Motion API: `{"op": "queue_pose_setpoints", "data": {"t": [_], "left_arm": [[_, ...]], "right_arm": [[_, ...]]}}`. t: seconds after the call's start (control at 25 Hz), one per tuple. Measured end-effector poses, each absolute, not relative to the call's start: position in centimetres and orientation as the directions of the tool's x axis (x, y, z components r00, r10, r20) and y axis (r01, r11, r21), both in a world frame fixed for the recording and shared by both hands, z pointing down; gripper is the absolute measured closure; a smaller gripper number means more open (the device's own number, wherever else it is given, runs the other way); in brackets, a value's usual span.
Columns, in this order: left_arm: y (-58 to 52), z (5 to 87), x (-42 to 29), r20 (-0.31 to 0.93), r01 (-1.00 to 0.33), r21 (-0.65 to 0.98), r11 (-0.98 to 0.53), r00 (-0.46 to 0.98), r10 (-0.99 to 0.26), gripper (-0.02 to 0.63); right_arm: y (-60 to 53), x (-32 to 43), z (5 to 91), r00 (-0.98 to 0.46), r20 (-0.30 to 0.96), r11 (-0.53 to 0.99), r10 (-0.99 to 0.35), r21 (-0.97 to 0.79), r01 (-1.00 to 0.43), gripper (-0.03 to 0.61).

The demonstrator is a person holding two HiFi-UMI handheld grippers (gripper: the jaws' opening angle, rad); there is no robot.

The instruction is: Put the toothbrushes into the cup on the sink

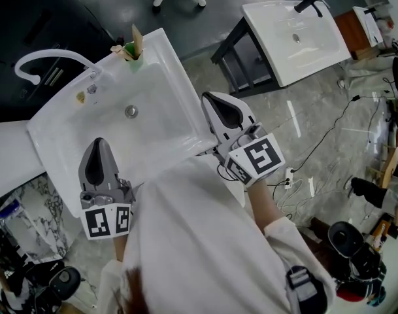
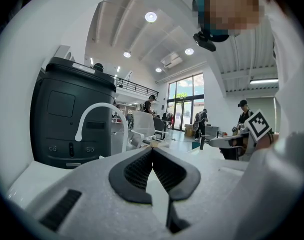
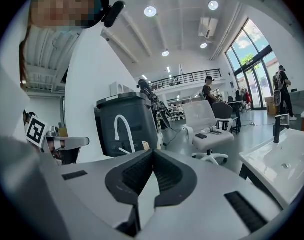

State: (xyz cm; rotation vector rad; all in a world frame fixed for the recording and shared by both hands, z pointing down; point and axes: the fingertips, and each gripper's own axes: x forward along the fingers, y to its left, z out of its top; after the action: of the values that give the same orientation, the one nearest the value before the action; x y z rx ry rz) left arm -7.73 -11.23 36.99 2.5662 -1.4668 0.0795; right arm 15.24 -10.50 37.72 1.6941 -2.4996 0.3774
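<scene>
Toothbrushes point(image 1: 137, 36) sit upright in cup point(image 1: 134, 53) at the far corner of sink point(image 1: 161, 113). Left gripper point(image 1: 99, 144) and right gripper point(image 1: 212, 99) are both closed and empty, at the near rim. Task looks done.

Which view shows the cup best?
The head view: the cup stands in full sight on the sink's far corner. Both gripper views show at most a small pale tip there, too small to tell.

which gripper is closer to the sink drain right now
Left. The left gripper is over the basin, with the drain just ahead and to its right. The right gripper is at the right edge of the sink, farther from the drain.
</scene>
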Motion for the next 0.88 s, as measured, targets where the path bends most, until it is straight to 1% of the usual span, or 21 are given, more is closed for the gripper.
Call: {"op": "queue_pose_setpoints", "data": {"t": [0.88], "left_arm": [[-11.54,37.44,-7.46,0.144,-0.866,0.144,-0.479,0.497,-0.856,0.598]], "right_arm": [[-11.29,14.44,38.16,-0.409,0.231,0.381,-0.883,-0.156,-0.911,0.566]]}}
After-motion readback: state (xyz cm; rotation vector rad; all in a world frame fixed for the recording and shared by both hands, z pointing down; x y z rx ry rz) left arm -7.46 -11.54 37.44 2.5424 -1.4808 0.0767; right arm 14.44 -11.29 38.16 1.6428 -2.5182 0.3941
